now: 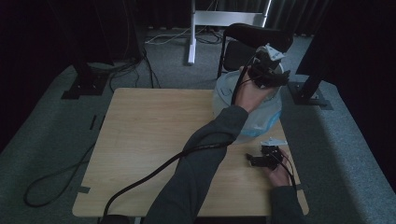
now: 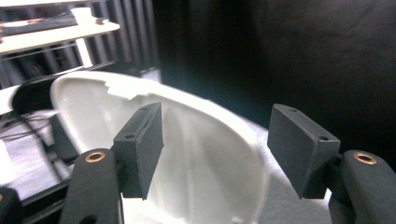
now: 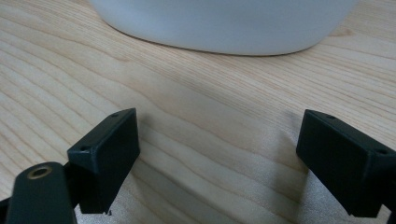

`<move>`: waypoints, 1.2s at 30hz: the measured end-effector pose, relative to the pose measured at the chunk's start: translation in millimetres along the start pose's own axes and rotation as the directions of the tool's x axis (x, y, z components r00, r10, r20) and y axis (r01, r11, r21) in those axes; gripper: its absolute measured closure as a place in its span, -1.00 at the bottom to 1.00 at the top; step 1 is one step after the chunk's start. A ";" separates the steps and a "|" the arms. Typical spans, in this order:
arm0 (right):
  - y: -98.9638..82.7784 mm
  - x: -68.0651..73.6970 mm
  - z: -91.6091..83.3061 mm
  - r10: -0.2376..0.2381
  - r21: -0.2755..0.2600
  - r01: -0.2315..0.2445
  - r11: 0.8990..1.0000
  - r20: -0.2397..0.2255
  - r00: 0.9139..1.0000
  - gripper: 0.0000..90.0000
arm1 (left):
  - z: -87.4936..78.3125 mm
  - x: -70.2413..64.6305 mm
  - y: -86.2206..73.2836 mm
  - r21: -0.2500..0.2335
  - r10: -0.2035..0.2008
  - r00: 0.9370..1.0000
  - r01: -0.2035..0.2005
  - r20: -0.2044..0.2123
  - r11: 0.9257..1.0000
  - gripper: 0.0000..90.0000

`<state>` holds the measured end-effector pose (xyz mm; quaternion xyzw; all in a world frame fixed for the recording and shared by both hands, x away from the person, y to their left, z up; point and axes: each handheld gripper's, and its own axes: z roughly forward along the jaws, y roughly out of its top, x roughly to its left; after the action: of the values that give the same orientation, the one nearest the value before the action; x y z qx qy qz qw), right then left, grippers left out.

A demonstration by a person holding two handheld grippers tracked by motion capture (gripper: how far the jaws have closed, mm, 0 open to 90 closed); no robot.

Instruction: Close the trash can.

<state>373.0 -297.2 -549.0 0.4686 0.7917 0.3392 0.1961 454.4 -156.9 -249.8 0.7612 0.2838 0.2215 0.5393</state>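
the white tub with its plastic liner (image 1: 247, 109) stands at the far right of the table (image 1: 140, 140), and the left gripper (image 1: 273, 77) hangs over its far rim with jaws spread wide and nothing between them, so whatever it was handling there looks let go. the right gripper (image 1: 267, 161) rests open and empty on the near right of the table, just short of the tub's base (image 3: 224, 28). what is left i cannot tell, likely drawing the left hand away from the tub.

No readable text, label or number on anything here
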 end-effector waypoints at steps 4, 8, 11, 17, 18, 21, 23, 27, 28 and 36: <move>0.0 0.0 0.0 0.000 0.000 0.000 1.000 0.000 1.000 -0.73 | -4.9 0.6 -1.1 0.000 0.004 1.000 -0.004 -0.014 1.000 -0.21; 0.0 0.0 0.0 0.000 0.000 0.000 1.000 0.000 1.000 -0.73 | -10.3 0.5 -2.9 -0.002 0.016 0.999 -0.017 -0.034 1.000 -0.21; -0.1 0.2 0.0 0.000 -0.001 0.000 1.000 0.000 1.000 -0.73 | -14.9 2.3 -4.9 -0.003 0.025 0.998 -0.025 -0.049 1.000 -0.21; -0.1 0.2 0.0 0.000 -0.001 0.000 1.000 0.000 1.000 -0.73 | -24.7 7.5 -10.9 -0.006 0.021 0.998 -0.021 -0.060 1.000 -0.21; -0.1 0.2 0.0 0.000 -0.001 0.000 1.000 0.000 1.000 -0.73 | -25.8 7.7 -11.3 -0.003 0.026 0.998 -0.026 -0.064 1.000 -0.21; 0.0 0.2 0.0 0.000 0.000 0.000 1.000 0.000 1.000 -0.73 | -30.5 8.0 -12.5 0.001 0.039 0.996 -0.039 -0.085 0.999 -0.20; -0.1 0.2 0.0 0.000 -0.001 0.000 1.000 0.000 1.000 -0.73 | -33.2 9.5 -14.5 0.001 0.038 0.995 -0.038 -0.090 0.999 -0.19; -0.1 0.1 0.1 -0.002 -0.001 0.002 1.000 0.001 1.000 -0.73 | -38.1 17.5 -17.7 0.002 0.015 0.995 -0.015 -0.098 1.000 -0.18; -0.1 0.1 0.1 -0.001 -0.001 0.001 1.000 0.001 1.000 -0.73 | -39.4 20.0 -18.2 0.005 0.014 0.995 -0.014 -0.102 1.000 -0.16; -0.1 0.2 0.0 0.000 -0.001 0.000 1.000 0.000 1.000 -0.73 | -47.5 41.2 -30.7 0.024 -0.008 0.989 0.012 -0.144 1.000 -0.08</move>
<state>372.9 -297.1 -549.1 0.4684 0.7916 0.3395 0.1967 448.4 -88.4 -262.4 0.7485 0.3286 0.2697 0.5090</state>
